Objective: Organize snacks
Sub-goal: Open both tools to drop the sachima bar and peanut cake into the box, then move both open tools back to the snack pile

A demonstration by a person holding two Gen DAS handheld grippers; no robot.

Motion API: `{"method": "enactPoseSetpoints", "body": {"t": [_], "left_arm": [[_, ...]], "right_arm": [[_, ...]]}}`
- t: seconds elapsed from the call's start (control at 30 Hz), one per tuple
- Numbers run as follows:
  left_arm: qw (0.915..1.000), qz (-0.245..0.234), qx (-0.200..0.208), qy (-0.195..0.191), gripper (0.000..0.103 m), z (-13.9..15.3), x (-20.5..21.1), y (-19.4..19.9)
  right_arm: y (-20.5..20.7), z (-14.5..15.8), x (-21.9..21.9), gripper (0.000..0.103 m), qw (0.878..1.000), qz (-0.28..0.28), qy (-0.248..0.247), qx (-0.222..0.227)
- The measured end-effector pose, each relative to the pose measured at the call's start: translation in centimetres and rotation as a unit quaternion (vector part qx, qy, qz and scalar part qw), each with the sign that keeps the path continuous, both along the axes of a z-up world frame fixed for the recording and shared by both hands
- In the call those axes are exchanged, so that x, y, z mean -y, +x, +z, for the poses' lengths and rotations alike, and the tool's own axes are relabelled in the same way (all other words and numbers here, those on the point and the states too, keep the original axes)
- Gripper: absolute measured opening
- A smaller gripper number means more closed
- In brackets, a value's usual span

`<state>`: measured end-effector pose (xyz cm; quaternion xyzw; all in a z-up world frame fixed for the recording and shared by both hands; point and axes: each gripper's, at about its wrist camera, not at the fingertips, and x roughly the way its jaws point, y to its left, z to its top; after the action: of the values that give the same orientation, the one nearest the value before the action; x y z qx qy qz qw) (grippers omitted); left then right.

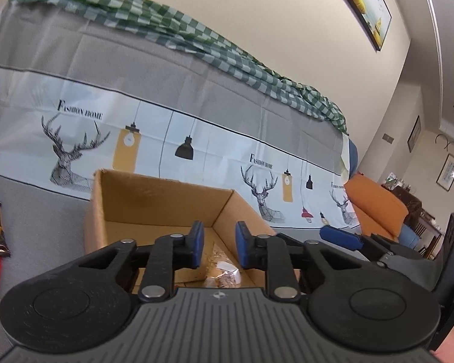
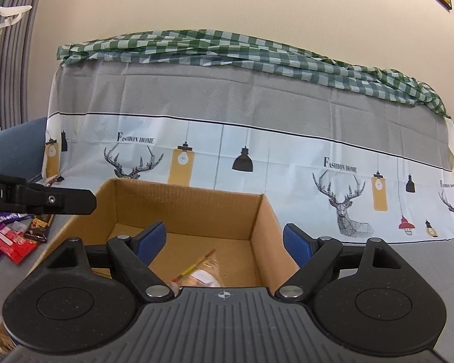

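Grey cloth-covered surface (image 2: 378,257) before a deer-print backdrop (image 2: 257,139), cardboard box (image 2: 184,208) open on top.
Clear snack bag (image 1: 224,272) lies inside. Left gripper (image 1: 218,245) narrow and empty; right gripper (image 2: 224,242) wide and empty, its view alone showing loose snack packets (image 2: 12,239) left of the box.

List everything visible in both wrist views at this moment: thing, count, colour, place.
cardboard box: one, brown, open, directly ahead of both grippers.
clear snack packet: one, transparent with pale contents, on the box floor.
loose snack packs: several, red, purple and dark, on the grey surface left of the box.
printed cover: one, grey and white with deer and lamps, behind the box.
checked cloth: one, green and white, bunched along the cover's top.
orange cushion: one, far right of the left wrist view.
framed picture: one, yellow tones, on the wall.
left gripper: black with blue pads, narrow gap, nothing between.
right gripper: black with blue pads, wide open, empty.
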<state>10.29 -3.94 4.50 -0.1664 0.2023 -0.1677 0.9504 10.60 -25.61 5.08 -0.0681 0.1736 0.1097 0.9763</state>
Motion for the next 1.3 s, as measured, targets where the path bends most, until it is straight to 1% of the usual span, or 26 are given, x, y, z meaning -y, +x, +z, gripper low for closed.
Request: {"method": "enactPoseSetpoints", "body": {"t": [0.03, 0.1, 0.17, 0.2, 0.23, 0.27, 0.33, 0.4, 0.47, 0.5, 0.53, 0.6, 0.67, 0.7, 0.73, 0.77, 0.8, 0.87, 0.9, 0.93, 1.03, 1.13, 1.2, 1.3], "left_arm": [[1.0000, 0.001, 0.001, 0.005, 0.024, 0.1, -0.2, -0.4], [0.9999, 0.004, 0.000, 0.016, 0.024, 0.5, -0.6, -1.0], [0.9997, 0.001, 0.001, 0.026, 0.024, 0.8, -1.3, -1.6], [0.9995, 0.000, 0.002, 0.032, 0.024, 1.2, -1.7, -2.0], [0.9992, -0.002, 0.006, 0.041, 0.024, 1.5, -2.2, -2.3], [0.9987, -0.003, 0.009, 0.049, 0.024, 1.9, -2.8, -2.6], [0.9977, 0.001, 0.010, 0.067, 0.024, 2.7, -4.2, -2.9], [0.9951, -0.002, 0.008, 0.099, 0.024, 3.4, -5.7, -2.6], [0.9907, -0.002, 0.009, 0.136, 0.024, 3.8, -7.3, -2.2], [0.9891, 0.002, 0.009, 0.147, 0.024, 3.9, -8.2, -1.9], [0.9886, 0.007, 0.006, 0.150, 0.024, 3.8, -9.3, -1.5], [0.9905, 0.020, -0.007, 0.136, 0.024, 3.0, -11.7, -0.7], [0.9941, 0.042, -0.027, 0.096, 0.024, 1.0, -14.4, -0.1], [0.9945, 0.050, -0.049, 0.078, 0.022, -0.4, -15.8, 0.3], [0.9887, 0.067, -0.097, 0.092, 0.017, -1.3, -16.7, 1.2], [0.9844, 0.096, -0.111, 0.096, 0.015, -1.7, -17.7, 1.4], [0.9828, 0.114, -0.120, 0.083, 0.015, -1.9, -19.0, 1.6], [0.9804, 0.135, -0.137, 0.041, 0.015, -2.4, -21.3, 1.9], [0.9771, 0.149, -0.147, 0.037, 0.015, -2.8, -22.0, 2.1], [0.9726, 0.163, -0.159, 0.044, 0.015, -3.1, -22.6, 2.3], [0.9613, 0.191, -0.187, 0.065, 0.015, -3.9, -23.8, 2.9], [0.9541, 0.209, -0.203, 0.068, 0.015, -4.4, -24.8, 3.1], [0.9499, 0.220, -0.213, 0.063, 0.015, -4.7, -25.6, 3.0], [0.9445, 0.227, -0.226, 0.071, 0.015, -5.2, -26.1, 3.2]], "right_arm": [[0.0, 0.1, -0.4, 0.083, 1.000, 0.002, 0.003, 0.000], [-0.2, 0.1, -1.3, 0.077, 1.000, 0.008, 0.007, 0.001], [-0.5, 0.2, -2.3, 0.064, 1.000, 0.017, 0.011, 0.000], [-0.6, 0.2, -2.9, 0.060, 1.000, 0.023, 0.013, -0.001], [-0.7, 0.3, -3.5, 0.054, 0.999, 0.029, 0.015, -0.002], [-0.9, 0.3, -4.1, 0.052, 0.999, 0.034, 0.016, -0.002], [-1.3, 0.4, -5.3, 0.051, 0.999, 0.046, 0.016, 0.001], [-1.8, 0.4, -6.6, 0.050, 0.998, 0.062, 0.014, 0.004], [-2.3, 0.5, -7.9, 0.050, 0.997, 0.078, 0.010, 0.007], [-2.5, 0.5, -8.6, 0.050, 0.996, 0.086, 0.008, 0.008], [-2.8, 0.4, -9.3, 0.050, 0.996, 0.094, 0.004, 0.009], [-3.2, 0.3, -10.8, 0.050, 0.994, 0.113, -0.004, 0.011], [-3.6, 0.1, -12.5, 0.048, 0.991, 0.136, -0.013, 0.013], [-3.8, -0.1, -13.3, 0.048, 0.989, 0.147, -0.018, 0.013], [-4.0, -0.4, -14.2, 0.048, 0.987, 0.158, -0.023, 0.013], [-4.3, -0.7, -15.2, 0.047, 0.985, 0.170, -0.031, 0.014], [-4.6, -1.0, -16.2, 0.046, 0.982, 0.182, -0.041, 0.016], [-5.0, -1.7, -18.3, 0.043, 0.976, 0.208, -0.055, 0.015], [-5.2, -2.2, -19.4, 0.042, 0.973, 0.220, -0.063, 0.013], [-5.3, -2.7, -20.6, 0.042, 0.971, 0.229, -0.075, 0.013], [-5.5, -4.7, -24.3, 0.040, 0.959, 0.248, -0.132, 0.020], [-5.1, -6.7, -27.3, 0.039, 0.949, 0.255, -0.181, 0.026], [-4.5, -8.1, -29.1, 0.039, 0.944, 0.259, -0.203, 0.020], [-3.5, -9.8, -31.2, 0.039, 0.938, 0.262, -0.227, 0.019]]}}
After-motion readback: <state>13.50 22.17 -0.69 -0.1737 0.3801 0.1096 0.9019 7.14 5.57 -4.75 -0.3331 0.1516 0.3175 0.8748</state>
